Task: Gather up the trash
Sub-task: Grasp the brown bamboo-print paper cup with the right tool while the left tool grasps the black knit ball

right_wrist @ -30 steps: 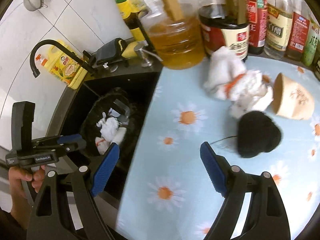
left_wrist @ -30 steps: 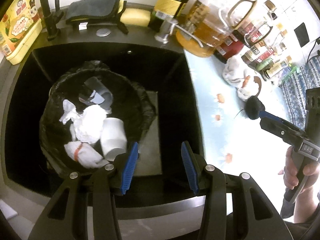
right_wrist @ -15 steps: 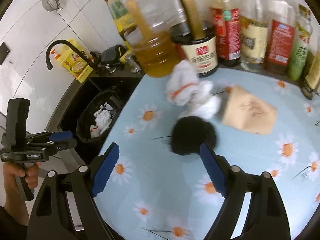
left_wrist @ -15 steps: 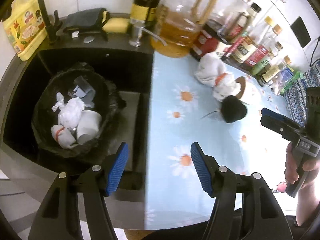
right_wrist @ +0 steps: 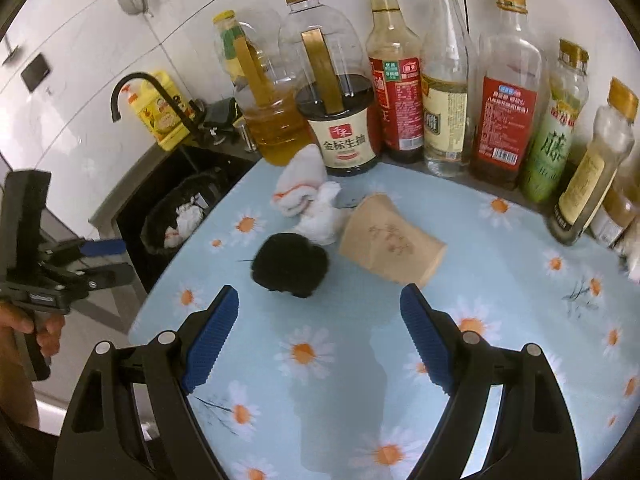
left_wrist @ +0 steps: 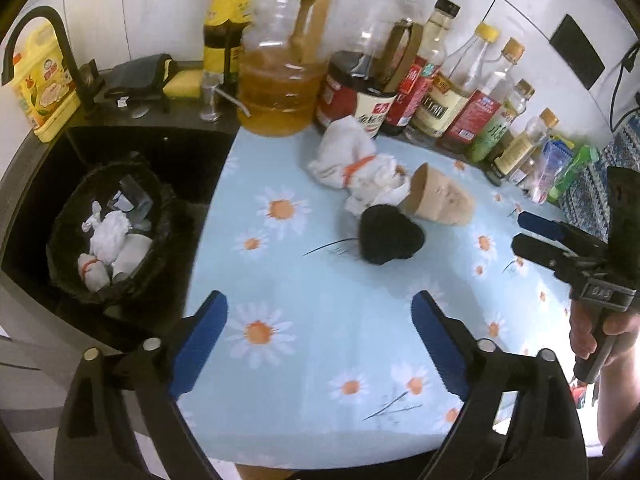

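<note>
Trash left to collect lies in a tight cluster on the table (right_wrist: 500,280): a black fuzzy wad (right_wrist: 290,266), a brown paper cup (right_wrist: 390,250) tipped on its side at its three o'clock, and crumpled white tissue with an orange band (right_wrist: 306,200) at its twelve o'clock, touching both. In the left wrist view the black-lined bin (left_wrist: 60,248) sits down in the sink at nine o'clock from the cluster, already holding white wads and a white cup.

The right hand-held gripper (right_wrist: 320,336) stands wide apart with nothing between its pads, hovering just short of the black wad. The left hand-held gripper (left_wrist: 320,344) is spreading its jaws, also empty, over bare cloth nearer the bin.

All three pieces look very light. The black wad seems soft and springy, so it should be pinched across its middle and squeezed well in. The cup is thin and will crush; grip across its wall near the open rim. The tissue is limp and may trail or snag the cup, so taking it by the banded knot looks safest.
</note>
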The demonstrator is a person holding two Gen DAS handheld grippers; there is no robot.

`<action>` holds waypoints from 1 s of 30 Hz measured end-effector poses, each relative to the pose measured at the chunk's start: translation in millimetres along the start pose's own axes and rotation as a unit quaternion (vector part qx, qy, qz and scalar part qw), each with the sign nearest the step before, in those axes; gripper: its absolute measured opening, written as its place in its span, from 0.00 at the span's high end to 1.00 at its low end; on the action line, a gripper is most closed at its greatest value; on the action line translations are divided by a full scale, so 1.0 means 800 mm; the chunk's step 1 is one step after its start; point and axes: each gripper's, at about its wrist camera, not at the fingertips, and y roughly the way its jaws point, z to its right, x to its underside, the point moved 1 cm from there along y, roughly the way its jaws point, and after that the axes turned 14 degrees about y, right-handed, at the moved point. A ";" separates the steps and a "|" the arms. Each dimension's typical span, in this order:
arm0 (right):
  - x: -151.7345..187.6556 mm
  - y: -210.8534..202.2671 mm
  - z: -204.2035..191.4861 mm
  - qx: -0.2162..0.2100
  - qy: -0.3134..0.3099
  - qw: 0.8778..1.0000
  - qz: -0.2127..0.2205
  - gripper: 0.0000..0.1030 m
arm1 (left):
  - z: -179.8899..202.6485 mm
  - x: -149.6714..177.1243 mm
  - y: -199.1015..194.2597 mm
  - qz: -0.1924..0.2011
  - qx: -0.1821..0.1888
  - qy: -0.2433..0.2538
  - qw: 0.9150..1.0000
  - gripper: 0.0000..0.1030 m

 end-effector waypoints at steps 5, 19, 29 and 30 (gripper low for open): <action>-0.015 0.005 0.015 0.000 -0.037 0.999 -0.007 0.19 | 0.027 -0.011 0.004 0.001 0.003 0.004 1.000 0.11; -0.055 0.085 0.052 0.017 -0.133 0.989 -0.070 0.13 | 0.068 -0.038 0.086 -0.049 0.023 0.005 0.998 0.11; -0.062 0.142 0.054 0.007 -0.189 0.975 -0.120 0.13 | 0.084 -0.065 0.144 -0.076 -0.002 0.020 0.997 0.11; -0.062 0.148 0.053 0.007 -0.194 0.973 -0.127 0.13 | 0.082 -0.068 0.148 -0.077 -0.003 0.016 0.997 0.11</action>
